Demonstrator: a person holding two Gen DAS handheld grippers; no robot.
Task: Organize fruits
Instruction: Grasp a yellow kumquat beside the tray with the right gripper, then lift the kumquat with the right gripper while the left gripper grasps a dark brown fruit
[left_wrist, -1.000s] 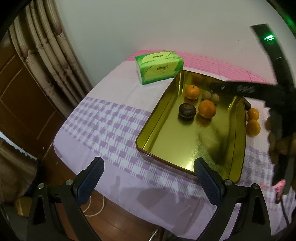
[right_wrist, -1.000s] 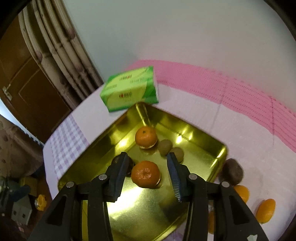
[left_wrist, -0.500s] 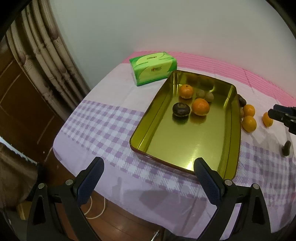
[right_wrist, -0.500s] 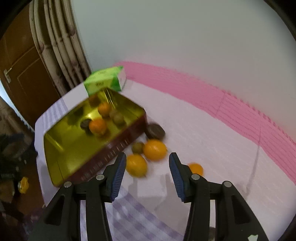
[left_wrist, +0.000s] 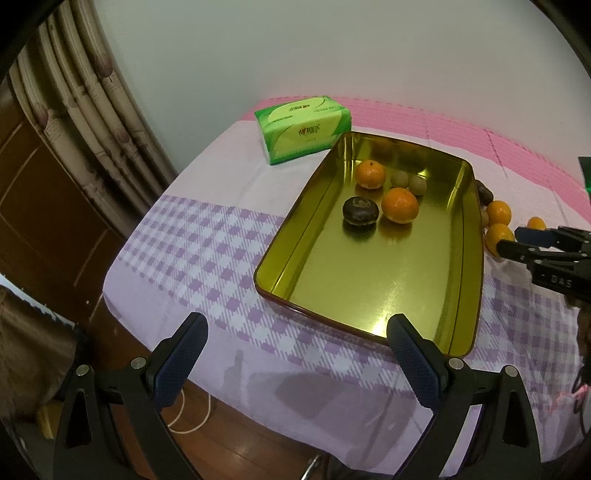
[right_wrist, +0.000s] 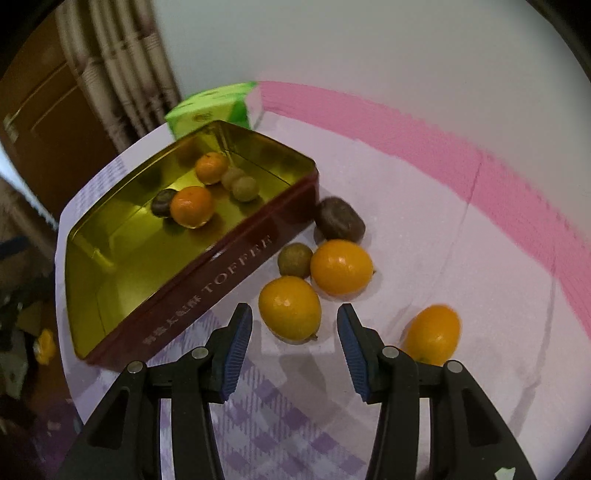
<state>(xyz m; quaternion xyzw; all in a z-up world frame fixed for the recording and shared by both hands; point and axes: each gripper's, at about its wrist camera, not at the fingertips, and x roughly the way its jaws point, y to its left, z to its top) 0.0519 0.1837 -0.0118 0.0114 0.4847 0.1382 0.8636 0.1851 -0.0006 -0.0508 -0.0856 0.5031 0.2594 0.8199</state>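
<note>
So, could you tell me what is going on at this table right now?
A person is sorting fruit into a gold tin with two handheld grippers. Five pieces already lie inside. The right gripper, open and empty, is lined up just short of the nearest orange fruit beside the tin; four more wait on the tablecloth nearby. The left gripper hangs open at the table's near edge, holding nothing.

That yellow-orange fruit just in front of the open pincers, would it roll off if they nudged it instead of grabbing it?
Probably. The yellow-orange fruit is rounded and glossy and lies loose on the flat tablecloth, so an off-centre touch from the right gripper could roll it. Its smooth skin may slip between the pads. It looks firm, likely holding shape under a gentle squeeze.
</note>
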